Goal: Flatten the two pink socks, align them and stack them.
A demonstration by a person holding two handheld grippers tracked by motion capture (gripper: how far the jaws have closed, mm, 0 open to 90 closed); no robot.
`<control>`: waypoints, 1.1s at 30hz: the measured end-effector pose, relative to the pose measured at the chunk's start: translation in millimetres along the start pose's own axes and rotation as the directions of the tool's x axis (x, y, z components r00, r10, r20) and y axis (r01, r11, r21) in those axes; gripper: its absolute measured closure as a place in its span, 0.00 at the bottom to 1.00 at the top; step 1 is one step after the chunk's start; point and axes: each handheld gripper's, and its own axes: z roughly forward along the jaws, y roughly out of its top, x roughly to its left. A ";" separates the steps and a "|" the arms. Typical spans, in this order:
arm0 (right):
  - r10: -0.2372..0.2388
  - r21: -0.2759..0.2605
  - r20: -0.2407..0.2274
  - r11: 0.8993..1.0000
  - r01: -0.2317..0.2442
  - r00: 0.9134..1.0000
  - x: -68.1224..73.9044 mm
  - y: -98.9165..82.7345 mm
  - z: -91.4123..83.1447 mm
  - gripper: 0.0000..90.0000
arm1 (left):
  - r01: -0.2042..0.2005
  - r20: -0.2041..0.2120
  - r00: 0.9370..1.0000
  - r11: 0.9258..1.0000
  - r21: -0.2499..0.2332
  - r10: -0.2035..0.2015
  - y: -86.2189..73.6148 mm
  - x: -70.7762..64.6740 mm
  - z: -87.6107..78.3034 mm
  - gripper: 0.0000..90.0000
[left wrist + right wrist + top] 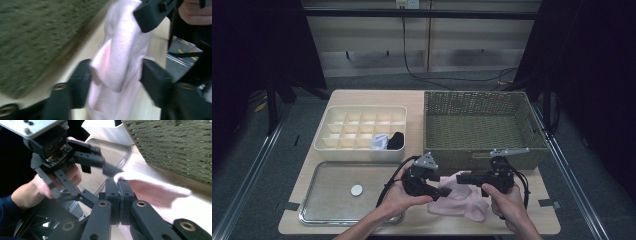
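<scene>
A pale pink cloth (463, 201) lies crumpled on the wooden table, just in front of the wicker basket. My right gripper (460, 177) reaches in from the right and is shut on an edge of it; in the right gripper view the closed jaws (117, 183) pinch the pink cloth (155, 192) at their tips. My left gripper (443, 188) comes from the left. In the left gripper view the pink cloth (120, 52) hangs as a loose fold between its spread jaws (115, 72), uncompressed. The two grippers face each other, close together.
The green wicker basket (482, 161) stands at the back right. A white divided box (326, 146) at the back left holds a blue-white item (379, 141) and a black one (395, 141). A metal tray (314, 205) at the front left carries a small white disc (356, 190).
</scene>
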 end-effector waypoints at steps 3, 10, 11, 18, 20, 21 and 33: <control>0.000 0.000 -0.002 1.000 0.000 1.000 0.7 -0.5 0.0 0.99 | -0.007 0.039 0.999 1.000 0.025 0.006 -2.0 -2.0 2.8 0.77; 0.007 0.013 -0.003 1.000 -0.007 1.000 0.5 -0.5 1.0 0.98 | 0.030 0.163 0.986 0.999 0.035 -0.036 -4.9 -8.9 10.3 0.91; 0.008 0.020 -0.004 1.000 -0.008 1.000 0.6 -0.9 2.6 0.98 | 0.054 0.170 0.984 0.998 0.044 -0.061 -6.4 -9.7 12.5 0.92; 0.042 0.062 0.023 0.997 -0.044 0.999 -13.1 -7.4 22.8 0.98 | 0.128 0.156 0.977 0.985 0.118 -0.146 -18.9 -5.4 24.8 0.92; 0.049 0.084 0.033 0.995 -0.052 0.998 -18.6 -9.9 30.5 0.99 | 0.142 0.145 0.976 0.979 0.145 -0.163 -24.0 0.2 28.2 0.90; 0.045 0.089 0.040 0.995 -0.048 0.998 -20.4 -10.4 33.3 0.99 | 0.153 0.141 0.974 0.976 0.154 -0.175 -25.6 2.7 28.8 0.88; 0.027 0.056 0.078 0.998 -0.031 0.997 -26.7 -11.9 36.5 0.78 | 0.221 0.053 0.972 0.969 0.112 -0.228 -33.2 23.4 0.7 0.62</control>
